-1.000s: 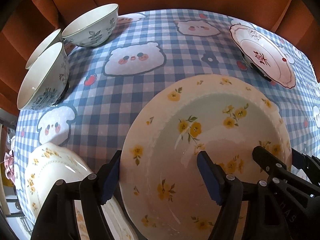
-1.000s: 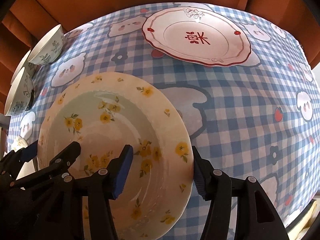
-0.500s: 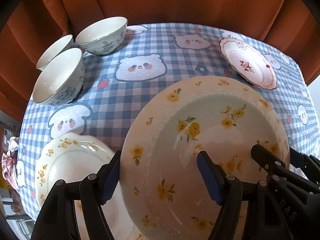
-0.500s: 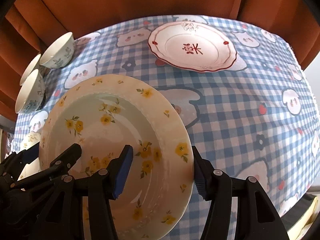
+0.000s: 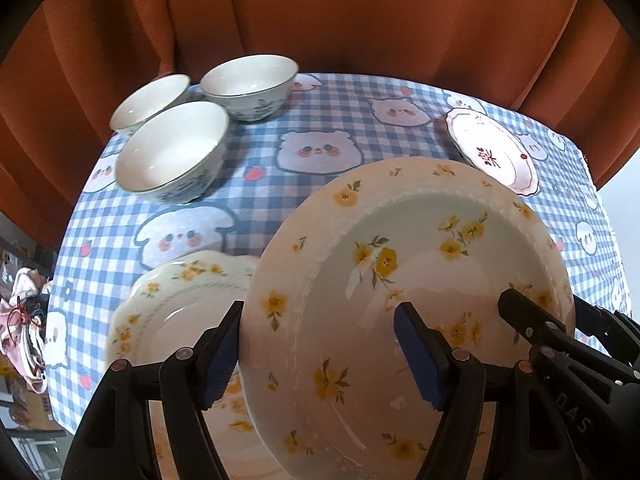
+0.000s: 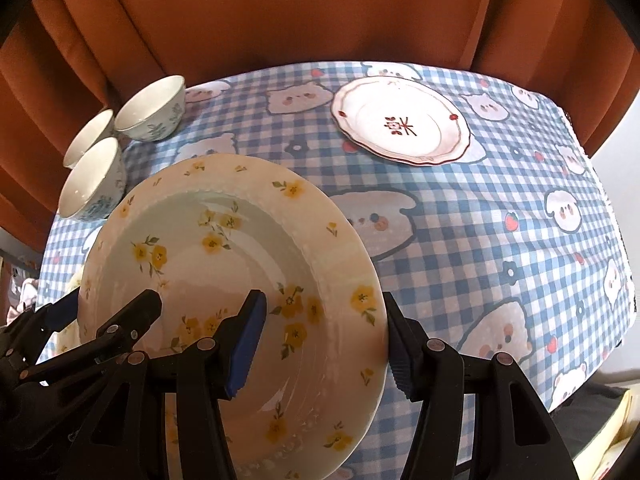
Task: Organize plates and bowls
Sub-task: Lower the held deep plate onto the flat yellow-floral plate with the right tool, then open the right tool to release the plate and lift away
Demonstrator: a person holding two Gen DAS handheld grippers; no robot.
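A big cream plate with yellow flowers (image 5: 400, 272) (image 6: 224, 256) hangs tilted above the table, carried between both grippers. My left gripper (image 5: 320, 348) is shut on its left rim, one pad outside the edge and one inside the well. On the opposite side my right gripper (image 6: 324, 340) is shut on the right rim the same way. Each gripper shows in the other's view: the right gripper (image 5: 532, 328) and the left gripper (image 6: 132, 320). Under the carried plate lies a scalloped yellow-flowered plate (image 5: 172, 308), partly hidden.
Three white bowls with blue leaf prints (image 5: 172, 152) (image 5: 250, 84) (image 5: 150, 98) cluster at the far left corner. A red-trimmed plate (image 6: 400, 120) lies far right on the blue checked tablecloth (image 6: 500, 220). Orange curtains (image 5: 320, 12) hang behind the table.
Both grippers have risen and drawn back with the flowered plate between them. The table has dropped away, and more of the scalloped plate beneath now shows.
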